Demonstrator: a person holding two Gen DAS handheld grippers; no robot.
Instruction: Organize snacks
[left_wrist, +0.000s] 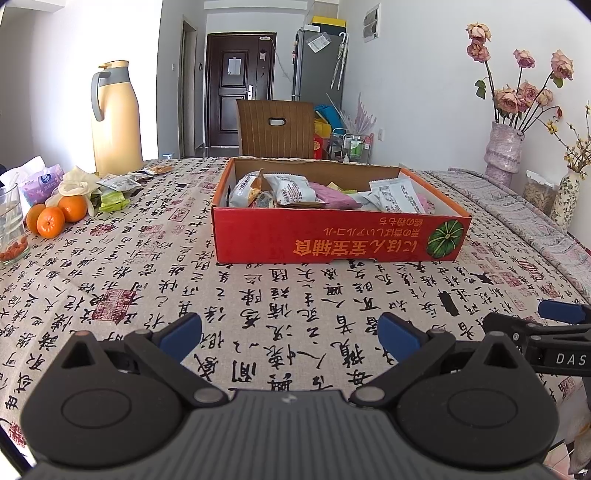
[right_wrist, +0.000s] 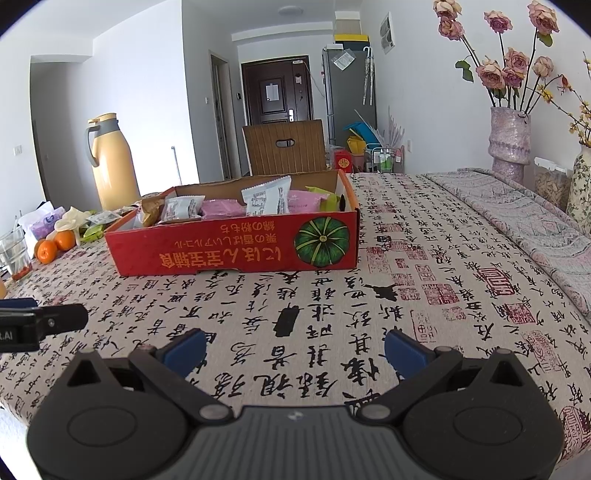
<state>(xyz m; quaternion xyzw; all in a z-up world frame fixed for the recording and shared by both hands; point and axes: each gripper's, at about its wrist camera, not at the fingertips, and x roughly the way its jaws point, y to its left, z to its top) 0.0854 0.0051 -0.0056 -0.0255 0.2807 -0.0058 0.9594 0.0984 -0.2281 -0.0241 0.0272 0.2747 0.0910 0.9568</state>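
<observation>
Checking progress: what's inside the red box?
The red box holds a pile of snack packets, white, pink and yellow-green. Its front wall and the top packets hide anything lower down.

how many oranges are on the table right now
3, clustered at the table's far left beside the glass: one behind-left, one in front, one behind-right. More may be hidden.

A tall yellow thermos jug (left_wrist: 116, 118) stands at the tabletop's (left_wrist: 147, 266) far left edge. Nearer along that edge lie three oranges (left_wrist: 55, 218), a tissue pack (left_wrist: 40, 182) and a glass (left_wrist: 11, 225). Vases of dried roses (left_wrist: 504, 151) stand at the far right corner. A brown chair (left_wrist: 275, 127) stands behind the far edge.
</observation>
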